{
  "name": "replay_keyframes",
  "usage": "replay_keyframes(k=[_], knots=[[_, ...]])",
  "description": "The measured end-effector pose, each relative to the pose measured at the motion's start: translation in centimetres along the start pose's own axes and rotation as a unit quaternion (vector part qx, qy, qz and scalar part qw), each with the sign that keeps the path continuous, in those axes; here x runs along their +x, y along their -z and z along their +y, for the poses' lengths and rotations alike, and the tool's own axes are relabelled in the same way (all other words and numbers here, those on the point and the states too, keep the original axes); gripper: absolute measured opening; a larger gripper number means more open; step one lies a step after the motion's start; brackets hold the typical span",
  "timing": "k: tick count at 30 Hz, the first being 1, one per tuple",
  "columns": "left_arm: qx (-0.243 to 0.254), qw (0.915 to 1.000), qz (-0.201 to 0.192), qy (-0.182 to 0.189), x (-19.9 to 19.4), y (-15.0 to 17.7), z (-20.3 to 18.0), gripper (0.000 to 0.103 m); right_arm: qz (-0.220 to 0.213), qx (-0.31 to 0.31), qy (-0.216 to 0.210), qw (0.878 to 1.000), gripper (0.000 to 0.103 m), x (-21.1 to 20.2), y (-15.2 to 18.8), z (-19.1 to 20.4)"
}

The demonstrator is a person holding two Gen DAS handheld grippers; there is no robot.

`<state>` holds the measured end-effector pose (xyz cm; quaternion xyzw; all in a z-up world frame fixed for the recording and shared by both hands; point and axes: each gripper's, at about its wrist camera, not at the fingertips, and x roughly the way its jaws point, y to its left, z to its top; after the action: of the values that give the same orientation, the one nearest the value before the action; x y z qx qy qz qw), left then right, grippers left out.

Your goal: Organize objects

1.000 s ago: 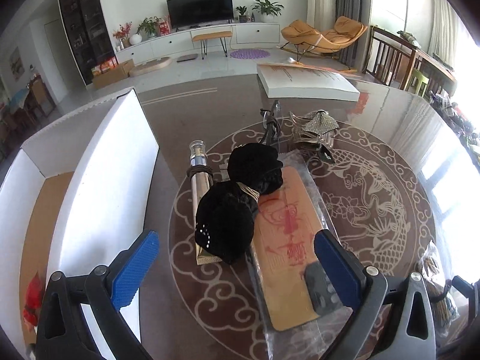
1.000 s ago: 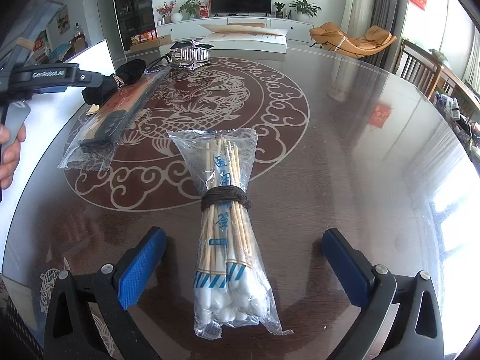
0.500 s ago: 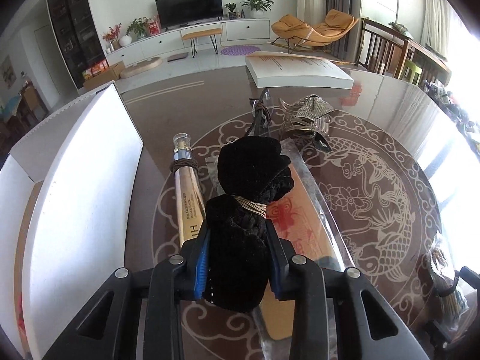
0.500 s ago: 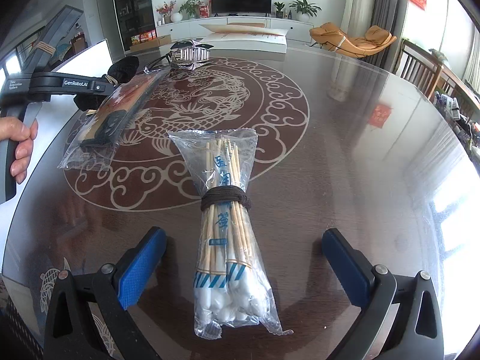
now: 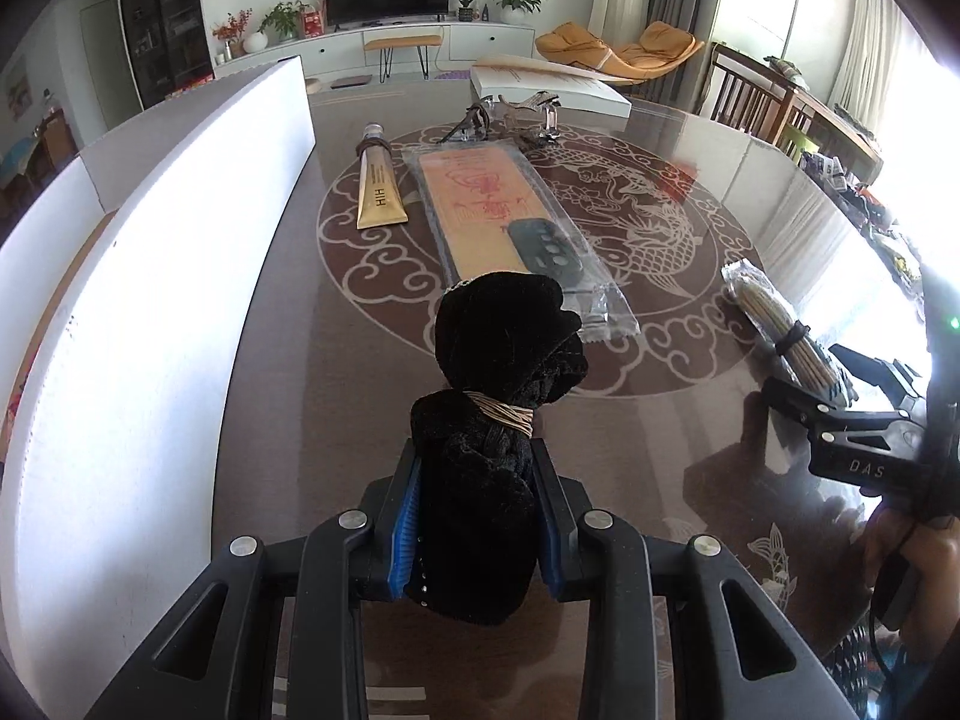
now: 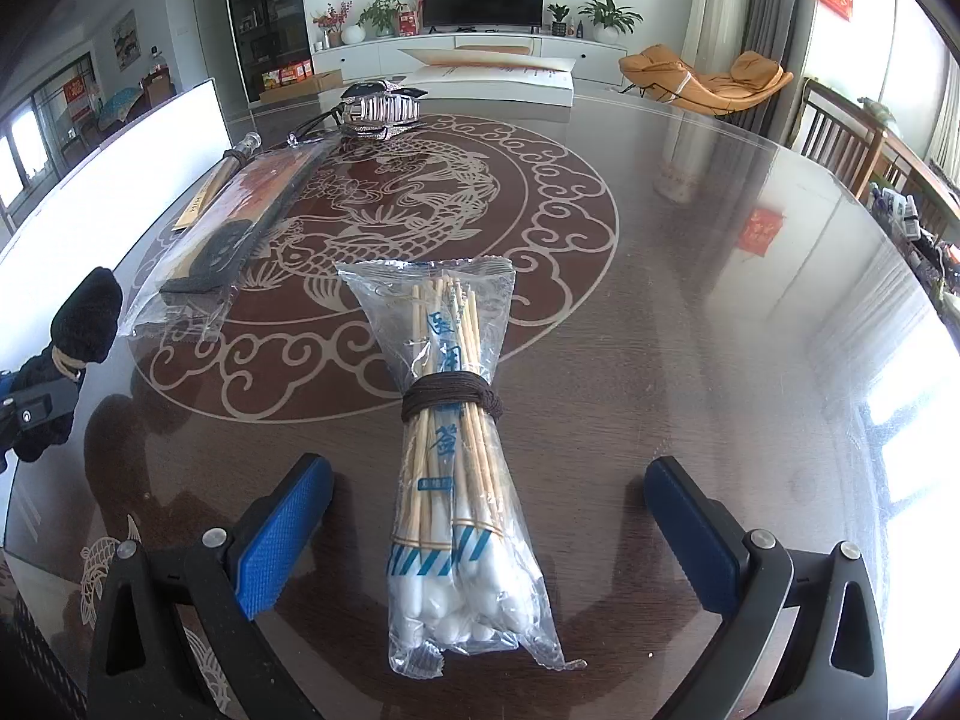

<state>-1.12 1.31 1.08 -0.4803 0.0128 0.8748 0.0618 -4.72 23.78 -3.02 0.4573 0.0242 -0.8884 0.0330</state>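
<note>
- Lifted since a second ago: left tongs [image 5: 474, 516] now clenched on the black velvet scrunchie [image 5: 492, 420], raised off the packaged comb [image 5: 498, 222] and gold tube [image 5: 379, 192], where it lay before.
- Right tongs [image 6: 480, 534] unchanged: spread wide, holding nothing, either side of the cotton swab bag [image 6: 456, 456] on the counter [image 6: 720, 300].
- Left view only: white box [image 5: 150, 300] running along 9 o'clock, comb and tube at 12, right tongs' body at 3.
- Right view only: swab bag's full length, brown tie round its middle; scrunchie shows at 9 o'clock edge, above the counter.
- Silver hair claw [image 6: 381, 105] sits at 11–12 o'clock in right view; small and blurry in left view.
- Scrunchie's lower end hidden between the pads [image 5: 405, 522]. Box interior cut off at frame edge.
</note>
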Motion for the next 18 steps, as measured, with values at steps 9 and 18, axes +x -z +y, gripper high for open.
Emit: replay_keyframes(k=[9, 18], knots=[[0.013, 0.9995, -0.003, -0.029, 2.0, 1.0, 0.1, 0.083, 0.0, 0.0, 0.0, 1.0, 0.103, 0.0, 0.0, 0.0], [-0.002, 0.9994, -0.017, -0.029, 3.1, 0.4, 1.2, 0.103, 0.0, 0.0, 0.0, 1.0, 0.103, 0.0, 0.0, 0.0]])
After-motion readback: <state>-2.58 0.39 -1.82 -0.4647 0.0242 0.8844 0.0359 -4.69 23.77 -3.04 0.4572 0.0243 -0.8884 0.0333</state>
